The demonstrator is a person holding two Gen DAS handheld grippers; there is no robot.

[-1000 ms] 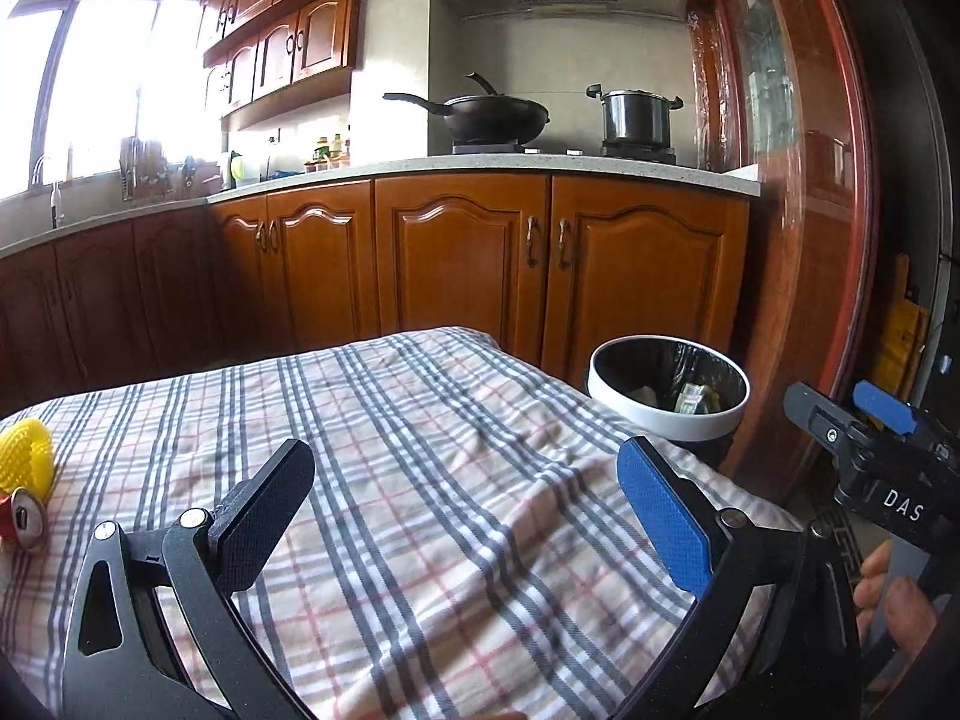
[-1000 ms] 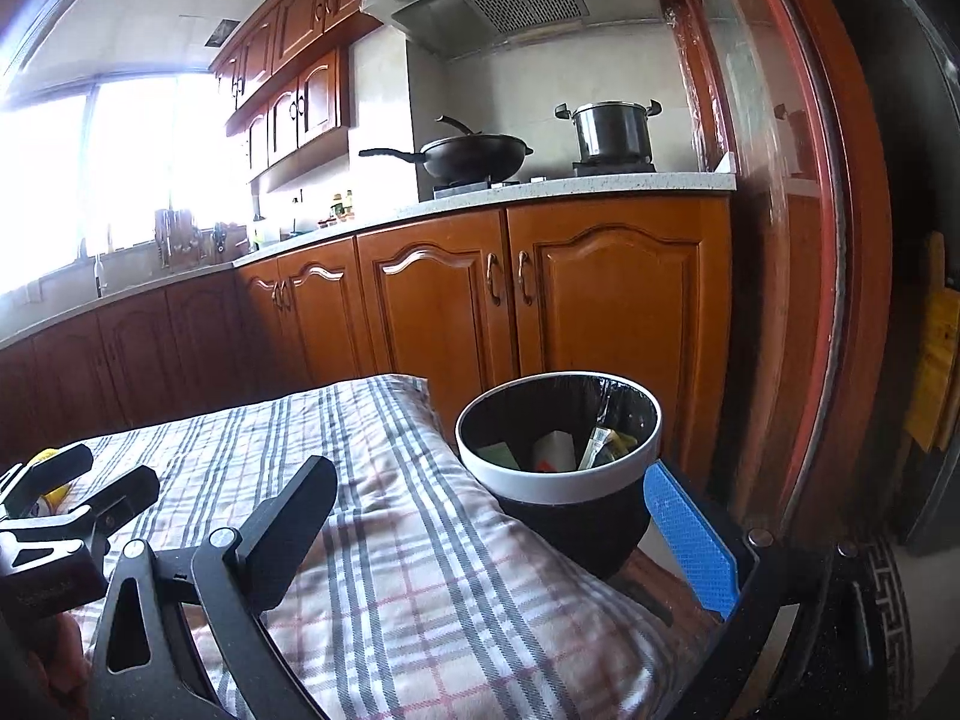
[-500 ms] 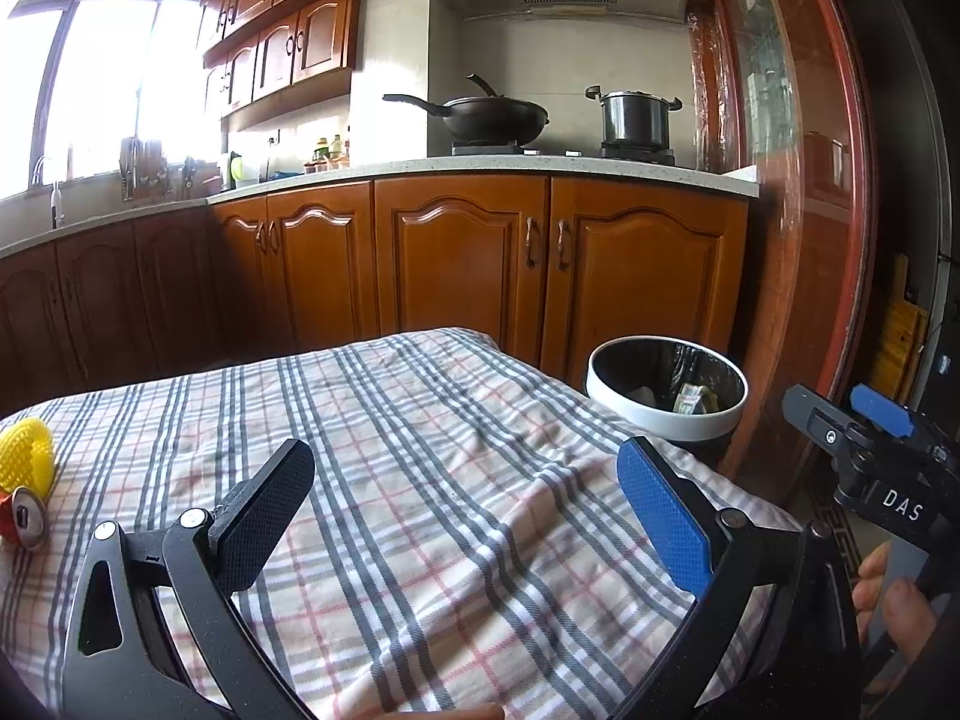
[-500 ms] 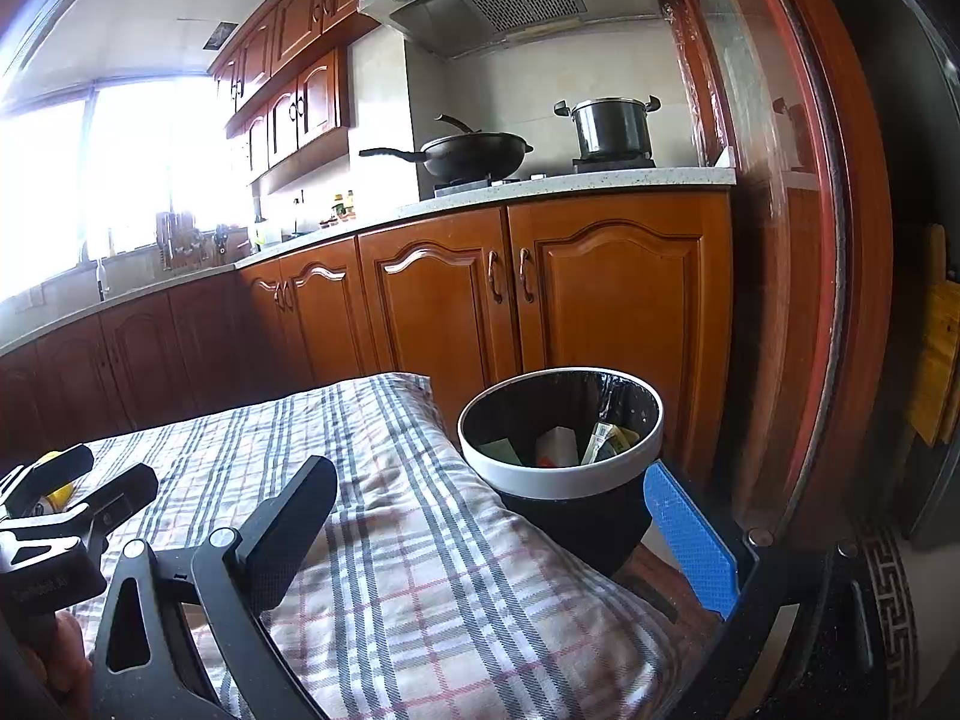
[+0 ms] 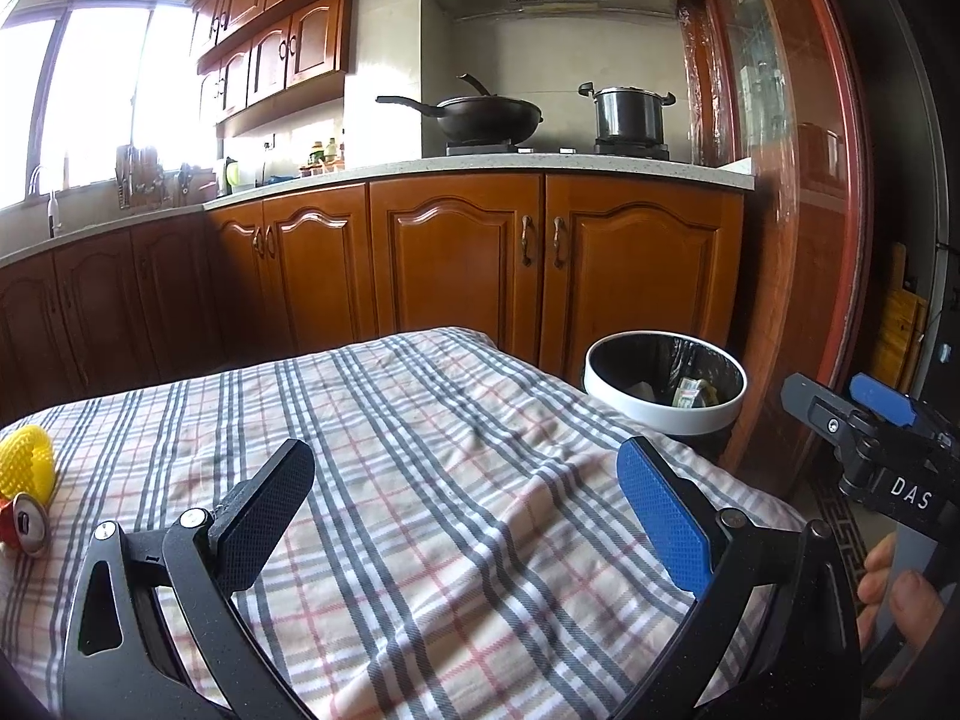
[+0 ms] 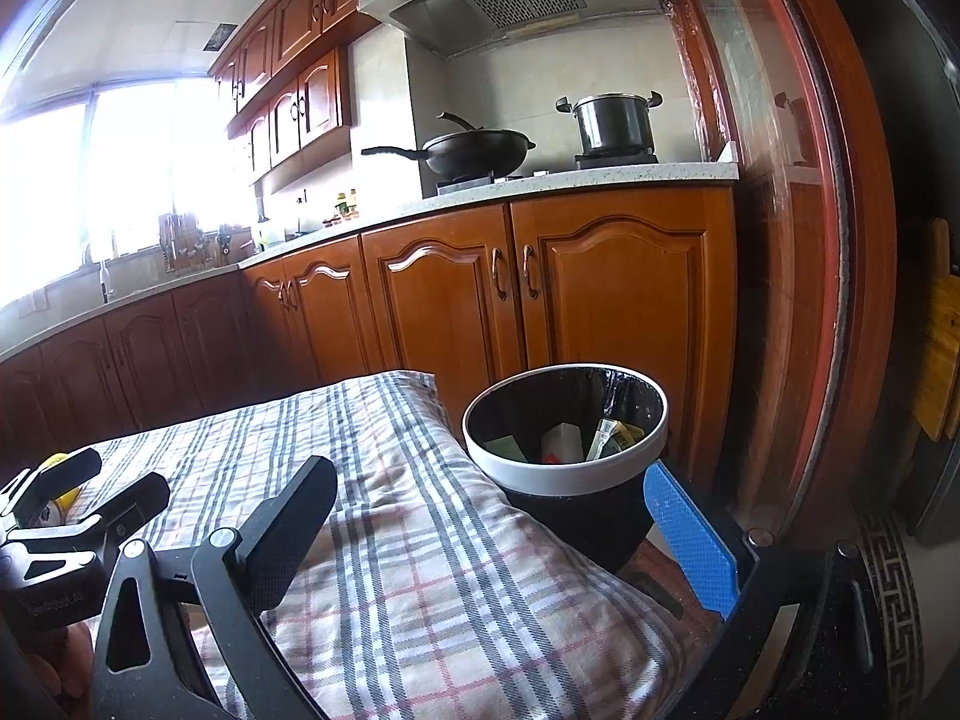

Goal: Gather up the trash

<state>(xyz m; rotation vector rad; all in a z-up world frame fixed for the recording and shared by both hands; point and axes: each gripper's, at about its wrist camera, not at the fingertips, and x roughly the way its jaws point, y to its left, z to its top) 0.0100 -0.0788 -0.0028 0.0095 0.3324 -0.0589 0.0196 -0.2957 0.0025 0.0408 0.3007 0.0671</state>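
Note:
A black bin with a white rim (image 5: 663, 414) (image 6: 564, 477) stands on the floor past the table's right end and holds several scraps (image 6: 564, 444). A yellow mesh object (image 5: 24, 468) and a red can (image 5: 24, 528) lie on the checked cloth at the far left. My left gripper (image 5: 468, 498) is open and empty over the middle of the cloth. My right gripper (image 6: 492, 516) is open and empty near the table's right end, just before the bin. Each gripper shows in the other's view, the right one (image 5: 864, 408) and the left one (image 6: 90, 486).
The checked tablecloth (image 5: 420, 450) covers the table. Wooden cabinets (image 5: 468, 264) and a counter with a wok (image 5: 480, 114) and a pot (image 5: 630, 114) stand behind. A red door frame (image 5: 828, 228) rises right of the bin.
Both views have hardly shifted. Both grippers stay open and empty.

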